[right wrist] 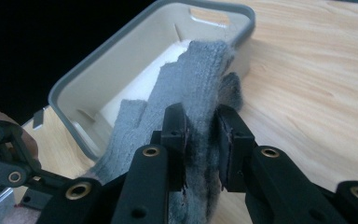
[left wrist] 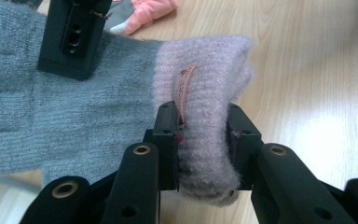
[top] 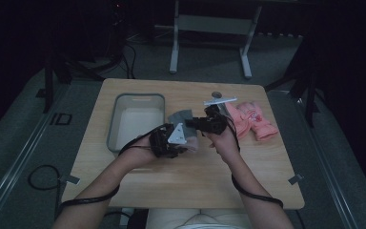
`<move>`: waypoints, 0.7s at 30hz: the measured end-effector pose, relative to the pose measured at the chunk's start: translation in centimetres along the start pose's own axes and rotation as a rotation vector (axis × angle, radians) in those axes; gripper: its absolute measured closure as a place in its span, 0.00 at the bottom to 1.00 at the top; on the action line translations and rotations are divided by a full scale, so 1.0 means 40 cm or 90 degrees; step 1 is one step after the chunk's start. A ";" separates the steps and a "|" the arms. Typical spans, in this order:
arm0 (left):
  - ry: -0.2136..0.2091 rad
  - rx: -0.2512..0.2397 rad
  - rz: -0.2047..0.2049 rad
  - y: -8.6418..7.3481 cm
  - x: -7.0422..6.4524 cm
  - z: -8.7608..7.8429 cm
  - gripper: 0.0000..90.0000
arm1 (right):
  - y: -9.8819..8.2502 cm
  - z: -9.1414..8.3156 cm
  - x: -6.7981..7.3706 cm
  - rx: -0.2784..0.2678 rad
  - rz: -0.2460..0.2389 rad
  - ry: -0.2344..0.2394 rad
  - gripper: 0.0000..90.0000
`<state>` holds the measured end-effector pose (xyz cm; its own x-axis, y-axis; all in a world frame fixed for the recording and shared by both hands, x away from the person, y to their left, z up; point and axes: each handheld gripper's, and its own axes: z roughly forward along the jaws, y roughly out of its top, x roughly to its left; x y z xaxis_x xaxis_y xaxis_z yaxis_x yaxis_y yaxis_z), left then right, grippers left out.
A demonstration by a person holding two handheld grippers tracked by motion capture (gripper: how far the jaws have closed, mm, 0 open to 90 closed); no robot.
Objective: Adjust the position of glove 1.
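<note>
In the left gripper view the left gripper (left wrist: 204, 140) is clamping its two black jaws on the pale pink ribbed cuff of a grey knit glove (left wrist: 65, 116), the cuff bulging up between the pads and hiding their inner faces; a small label is standing up from the cuff just above the left pad. The glove's grey body is stretching toward the upper left of that frame, where a black jaw of the right gripper (left wrist: 74, 39) is pressing on it and the fingers are running off the left edge. In the right gripper view the right gripper (right wrist: 204, 140) is pinching the grey finger end of the same glove, the knit folding thickly between the pads and covering their tips. Behind it, in the upper middle of that frame, a grey bin (right wrist: 74, 84) is sitting on the wooden table (right wrist: 317, 93). In the dim high view both grippers are meeting near the frame's centre, the glove between them being hard to make out, and a pink glove (top: 255, 119) is lying to the right of them.
</note>
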<state>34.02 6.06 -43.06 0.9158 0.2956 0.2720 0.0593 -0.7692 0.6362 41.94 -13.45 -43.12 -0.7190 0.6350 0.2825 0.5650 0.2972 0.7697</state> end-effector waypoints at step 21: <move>0.039 0.028 0.017 -0.098 0.102 -0.125 0.77 | 0.135 0.124 0.092 -0.010 -0.041 0.027 0.83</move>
<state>35.52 13.10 -40.84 0.8910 0.3083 0.3334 0.0541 -0.8011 0.5961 44.35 -5.98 -40.75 -0.7706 0.5836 0.2560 0.5105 0.3249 0.7961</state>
